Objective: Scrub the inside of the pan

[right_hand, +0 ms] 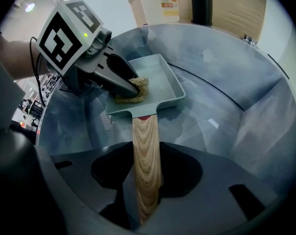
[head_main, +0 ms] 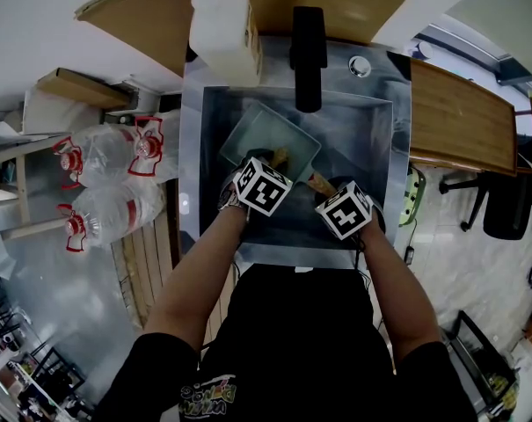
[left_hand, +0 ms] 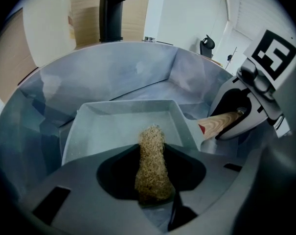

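"Which step is this?"

"Scrubbing, I'd say. The left gripper (left_hand: 155, 197) is clamped on a straw-coloured scrubber (left_hand: 150, 155), whose tip is down inside the pan (right_hand: 157, 80) by the handle-end wall. The right gripper (right_hand: 147, 199) is closed round the wooden handle (right_hand: 147, 151)."

"And next?"

"Firm strokes toward the far corners, handle held steady. The pan is rectangular and pale grey-green, and it lies in the left half of the sink (head_main: 371, 130) with its handle toward the front edge — no obvious grime."
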